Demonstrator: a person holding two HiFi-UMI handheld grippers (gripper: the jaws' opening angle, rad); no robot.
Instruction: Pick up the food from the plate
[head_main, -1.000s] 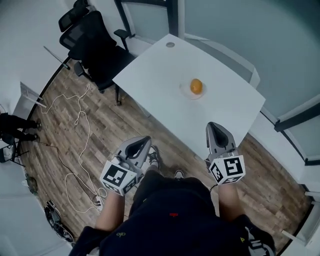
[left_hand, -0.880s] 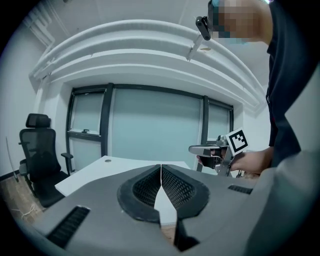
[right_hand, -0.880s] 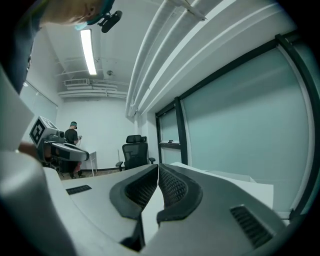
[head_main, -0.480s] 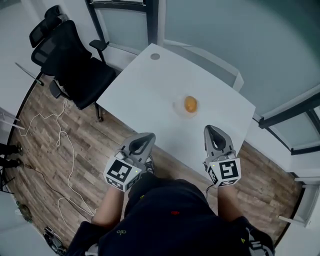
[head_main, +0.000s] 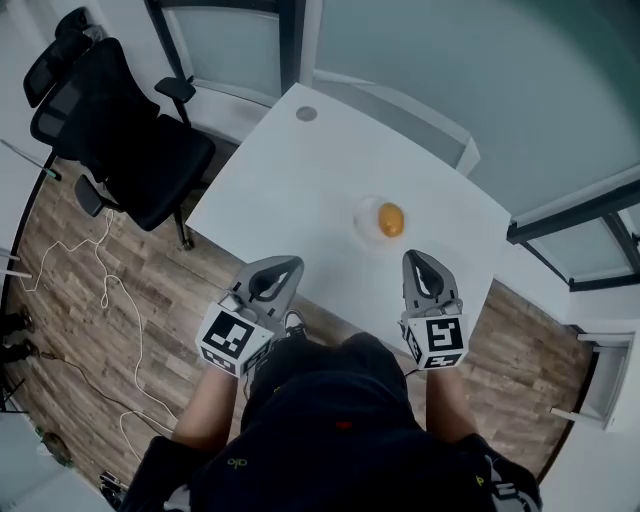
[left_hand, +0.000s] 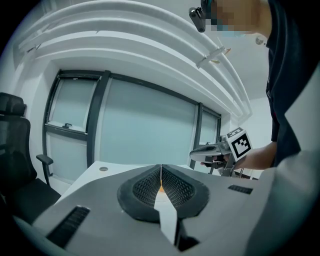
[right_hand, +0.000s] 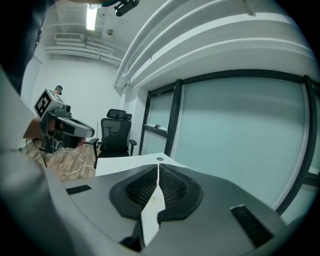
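An orange round piece of food (head_main: 391, 219) lies on a small clear plate (head_main: 367, 222) on the white table (head_main: 300, 190). My left gripper (head_main: 282, 266) hovers at the table's near edge, left of the plate, jaws shut with nothing between them. My right gripper (head_main: 417, 262) is just short of the plate on its near side, also shut and empty. In the left gripper view a sliver of the orange food (left_hand: 160, 189) shows through the seam of the closed jaws (left_hand: 160, 172), and the right gripper (left_hand: 220, 151) appears to the right. The right gripper view shows its closed jaws (right_hand: 158, 172) above the table (right_hand: 120, 163).
A black office chair (head_main: 110, 130) stands left of the table. A small round cap (head_main: 306, 114) sits in the table's far corner. Glass partitions run behind the table. Cables (head_main: 110, 300) lie on the wooden floor at the left. The left gripper (right_hand: 62, 122) shows in the right gripper view.
My view has shifted so the table and plate sit closer and more central. Both grippers have come up to the table's near edge, still shut.
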